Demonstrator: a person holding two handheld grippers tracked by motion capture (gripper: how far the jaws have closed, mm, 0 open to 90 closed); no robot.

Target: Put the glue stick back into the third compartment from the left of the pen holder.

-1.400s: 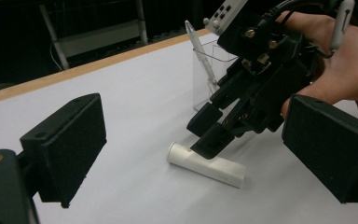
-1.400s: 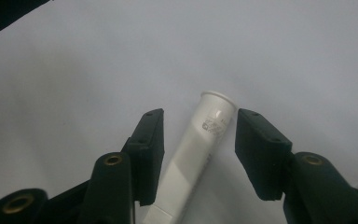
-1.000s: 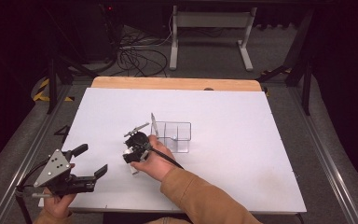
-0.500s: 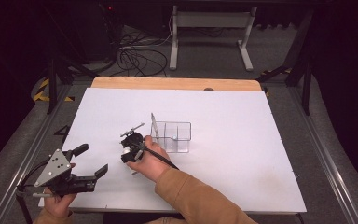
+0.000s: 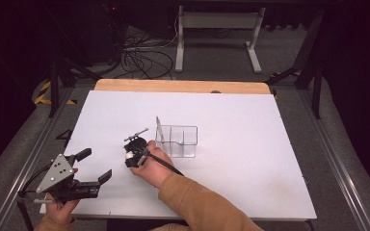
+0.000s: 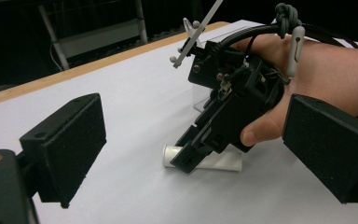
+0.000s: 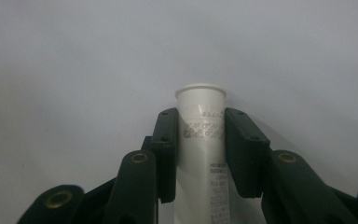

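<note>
now that your right gripper (image 5: 131, 159) has just been closing its jaws, the pads sit clamped on both sides of the white tube (image 7: 200, 140), which lies flat on the white table (image 5: 250, 159) just left of the clear divided organizer (image 5: 178, 141). compared with a second ago, the right hand has drifted slightly toward you and to the left, and the jaws have tightened from a loose bracket to a firm pinch near the capped end. judgement: the grasp looks made, so a lift can follow; the likely destination is one of the organizer's compartments, though that is only a guess. watch for the tube pivoting, since the grip is near one end. your left gripper (image 5: 92, 166) hovers at the near left corner with jaws spread wide and nothing between them, well apart from the tube (image 6: 200, 161).
</note>
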